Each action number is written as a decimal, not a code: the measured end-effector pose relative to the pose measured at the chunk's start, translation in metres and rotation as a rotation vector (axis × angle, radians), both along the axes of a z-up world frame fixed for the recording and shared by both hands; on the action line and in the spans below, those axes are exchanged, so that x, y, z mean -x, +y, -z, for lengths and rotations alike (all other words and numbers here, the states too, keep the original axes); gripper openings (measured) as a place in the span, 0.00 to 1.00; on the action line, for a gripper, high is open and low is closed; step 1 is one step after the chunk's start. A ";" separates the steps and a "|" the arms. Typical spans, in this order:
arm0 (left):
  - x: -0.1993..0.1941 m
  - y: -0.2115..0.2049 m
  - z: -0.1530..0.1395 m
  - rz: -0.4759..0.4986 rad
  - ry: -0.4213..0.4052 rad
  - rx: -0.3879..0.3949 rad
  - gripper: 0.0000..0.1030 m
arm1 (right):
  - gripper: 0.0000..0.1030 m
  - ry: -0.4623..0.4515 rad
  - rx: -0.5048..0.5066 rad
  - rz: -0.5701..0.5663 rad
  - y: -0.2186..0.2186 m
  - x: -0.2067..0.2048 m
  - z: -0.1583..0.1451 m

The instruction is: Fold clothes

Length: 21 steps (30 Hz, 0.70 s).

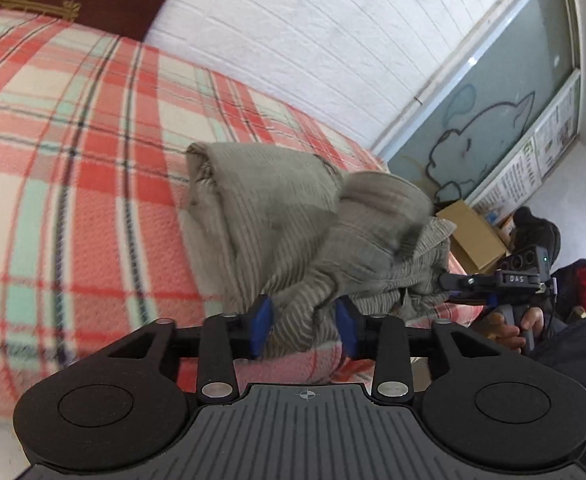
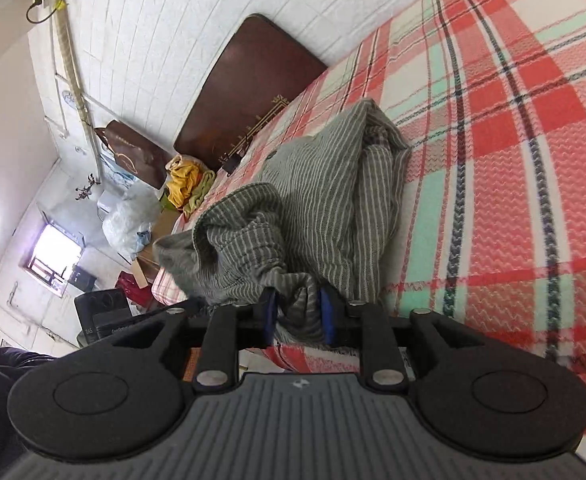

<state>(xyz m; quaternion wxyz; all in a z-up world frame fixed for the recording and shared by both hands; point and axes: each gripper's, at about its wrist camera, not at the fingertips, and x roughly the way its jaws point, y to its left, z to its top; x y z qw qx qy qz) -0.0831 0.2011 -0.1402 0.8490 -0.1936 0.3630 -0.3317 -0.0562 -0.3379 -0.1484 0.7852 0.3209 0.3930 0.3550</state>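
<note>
Two grippers work one grey striped garment (image 1: 277,216) that lies bunched near the edge of a bed under a red, cream and mint plaid blanket (image 1: 73,168). The left gripper (image 1: 304,330) has its blue pads (image 1: 264,320) set around a striped fold at 6 o'clock of the heap, cloth filling the gap between them. The right gripper (image 2: 297,314) pinches another bunch of the same cloth, jaws nearly together. From the left wrist view, the right-hand tool shows at 3 o'clock, beside a cardboard box (image 1: 473,236).
</note>
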 end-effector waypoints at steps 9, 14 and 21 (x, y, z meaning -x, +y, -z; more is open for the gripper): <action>-0.019 0.034 -0.022 -0.175 -0.050 0.054 0.63 | 0.71 -0.108 0.014 0.197 -0.027 -0.020 -0.041; -0.051 0.019 0.001 -0.185 0.034 0.109 0.65 | 0.71 -0.030 0.085 0.191 -0.002 -0.050 -0.022; -0.068 0.004 0.011 -0.128 0.074 0.114 0.75 | 0.77 0.005 0.165 0.160 0.015 -0.068 -0.012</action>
